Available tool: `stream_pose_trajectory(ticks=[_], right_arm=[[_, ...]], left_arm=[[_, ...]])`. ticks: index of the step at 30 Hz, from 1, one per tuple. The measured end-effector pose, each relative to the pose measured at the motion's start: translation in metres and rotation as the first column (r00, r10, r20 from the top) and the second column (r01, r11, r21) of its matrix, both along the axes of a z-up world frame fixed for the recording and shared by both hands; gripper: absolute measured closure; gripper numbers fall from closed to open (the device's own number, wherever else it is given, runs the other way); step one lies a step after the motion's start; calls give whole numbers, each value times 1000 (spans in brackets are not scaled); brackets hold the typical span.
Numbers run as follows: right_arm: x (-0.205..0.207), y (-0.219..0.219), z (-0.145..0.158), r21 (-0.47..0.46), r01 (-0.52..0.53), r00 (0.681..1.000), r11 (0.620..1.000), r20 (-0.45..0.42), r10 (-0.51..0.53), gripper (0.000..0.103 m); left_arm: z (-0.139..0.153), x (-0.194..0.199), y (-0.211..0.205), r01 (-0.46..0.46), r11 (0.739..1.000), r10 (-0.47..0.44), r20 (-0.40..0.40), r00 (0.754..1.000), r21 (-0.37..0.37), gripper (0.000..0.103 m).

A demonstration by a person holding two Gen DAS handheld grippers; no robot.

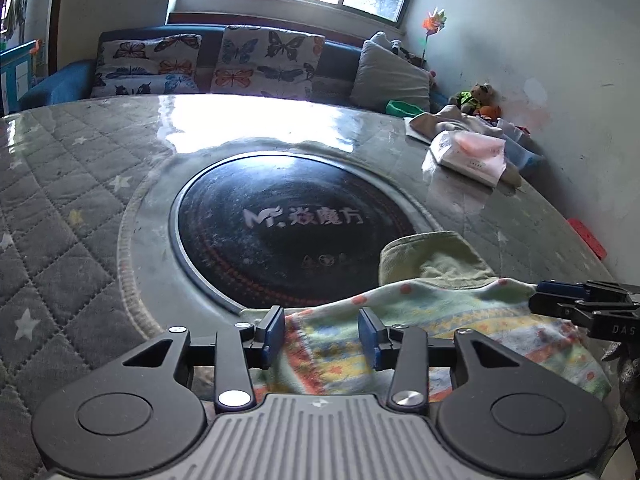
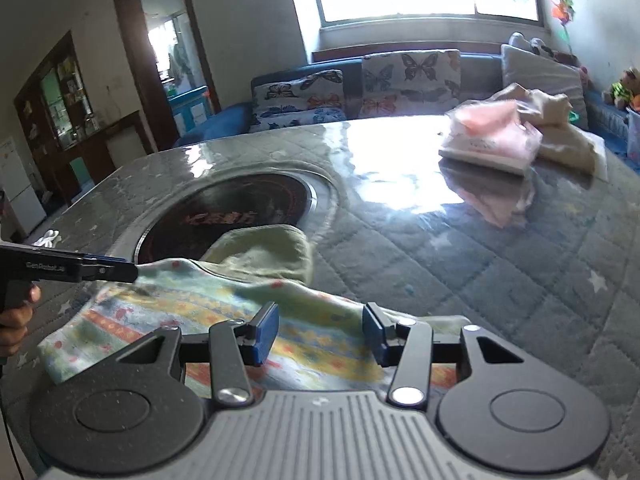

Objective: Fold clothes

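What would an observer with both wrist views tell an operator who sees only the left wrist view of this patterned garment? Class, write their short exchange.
Operator: Are the right gripper's fingers apart?
Observer: Yes, apart, with the patterned garment lying beneath them.
Operator: What is behind my camera?
Observer: A hand wrapped around the left gripper's handle.

garments: 1 patterned | grippers: 2 | butterfly cushions: 2 (sofa)
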State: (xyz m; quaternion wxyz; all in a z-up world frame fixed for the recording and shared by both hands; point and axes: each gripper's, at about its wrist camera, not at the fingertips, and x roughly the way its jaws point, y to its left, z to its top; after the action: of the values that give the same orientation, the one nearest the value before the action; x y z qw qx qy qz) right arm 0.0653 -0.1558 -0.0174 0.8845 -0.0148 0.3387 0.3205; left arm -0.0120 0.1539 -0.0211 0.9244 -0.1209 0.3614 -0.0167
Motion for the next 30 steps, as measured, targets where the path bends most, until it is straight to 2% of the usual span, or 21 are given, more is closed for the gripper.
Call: stream_pose_trajectory(ticks=[4, 11, 16, 21, 24, 30], right_arm=[[5, 19, 2, -10, -15, 1000, 1000, 6, 16, 56], [24, 34, -12, -66, 45, 999, 997, -27, -47, 55], [21, 33, -8, -57, 43, 999, 997, -16, -44, 53], [24, 31, -10, -63, 59, 998, 996, -33, -61, 49], [21, 29, -6, -53, 61, 998, 997, -25, -63, 49], [1, 31, 7, -5, -10, 1000, 1000, 1, 10, 43]], left_arm=[[-1, 6, -4, -10, 1000, 10, -14, 1000, 9, 57], [4, 10, -12, -13, 999, 14, -6, 1000, 43, 55], [10, 16, -28, 31, 998, -32, 15, 999, 59, 55], [1, 31, -40, 38, 994, -34, -31, 999, 104, 55], [-2, 32, -39, 32, 995, -27, -43, 999, 98, 55], [1, 29, -40, 26, 994, -22, -44, 999, 103, 52]])
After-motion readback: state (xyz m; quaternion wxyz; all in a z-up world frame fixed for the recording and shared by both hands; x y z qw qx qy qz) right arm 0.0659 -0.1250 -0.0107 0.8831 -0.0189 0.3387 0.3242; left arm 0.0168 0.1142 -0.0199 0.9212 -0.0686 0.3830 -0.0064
